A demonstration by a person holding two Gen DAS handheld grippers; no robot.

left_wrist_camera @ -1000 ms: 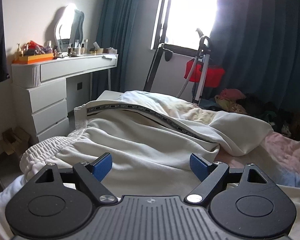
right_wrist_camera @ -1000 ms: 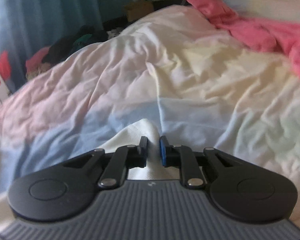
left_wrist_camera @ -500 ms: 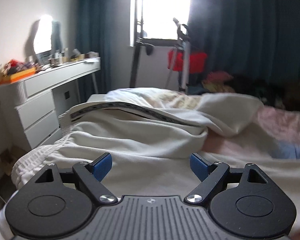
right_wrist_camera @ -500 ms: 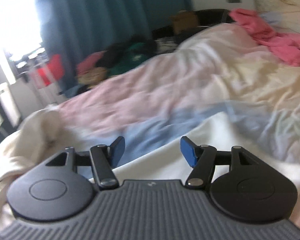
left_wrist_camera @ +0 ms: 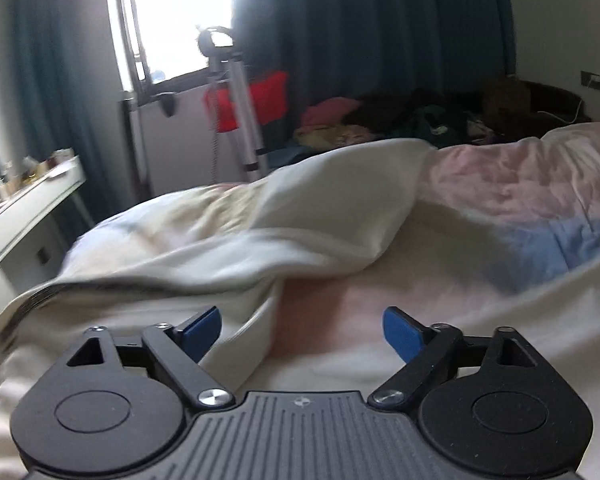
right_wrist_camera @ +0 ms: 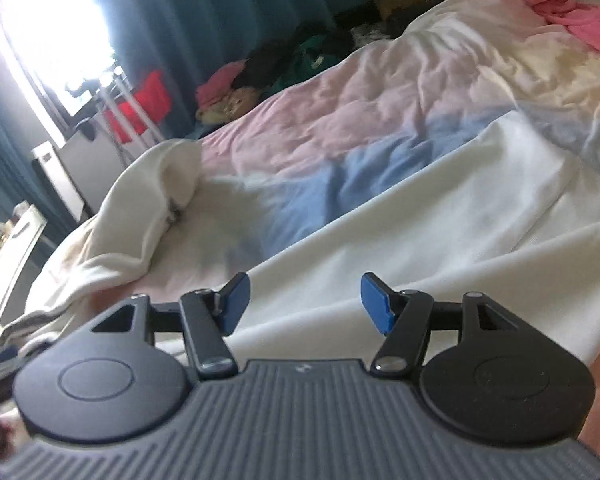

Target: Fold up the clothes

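1. Bed (right_wrist_camera: 380, 128): fills most of both views. Quilt in pale pink, blue and cream patches, creased all over.
2. Curtains (left_wrist_camera: 360, 40): dark teal, behind the bed, either side of a bright window (left_wrist_camera: 172, 20). Window glare washes out detail.
3. Garment (right_wrist_camera: 440, 220): cream-white, lying on the quilt. In the right wrist view one flat panel runs from just ahead of the fingers up toward the right. A bunched part (right_wrist_camera: 148, 208) is heaped at the left edge of the bed.
4. Same garment in the left wrist view (left_wrist_camera: 260, 232): a raised fold crosses the frame, with a dark printed band (left_wrist_camera: 100, 290) along its lower left edge. Lettering blurred, unreadable.
5. Dresser (left_wrist_camera: 20, 200): white, at far left, small items on top; too blurred to identify.
6. Clothes pile (left_wrist_camera: 380, 120): mixed colours, beyond the far side of the bed.
7. Pink cloth (right_wrist_camera: 560, 16): crumpled at the top right of the bed.
8. Red item (left_wrist_camera: 256, 96) hanging on a metal stand (left_wrist_camera: 240, 92) below the window.
9. Left gripper (left_wrist_camera: 302, 330): jaws spread wide, nothing between them; hovers over the garment's near edge. Contact with the cloth cannot be judged.
10. Right gripper (right_wrist_camera: 304, 298): jaws spread wide, empty; the flat white panel lies just ahead of and under the fingers.
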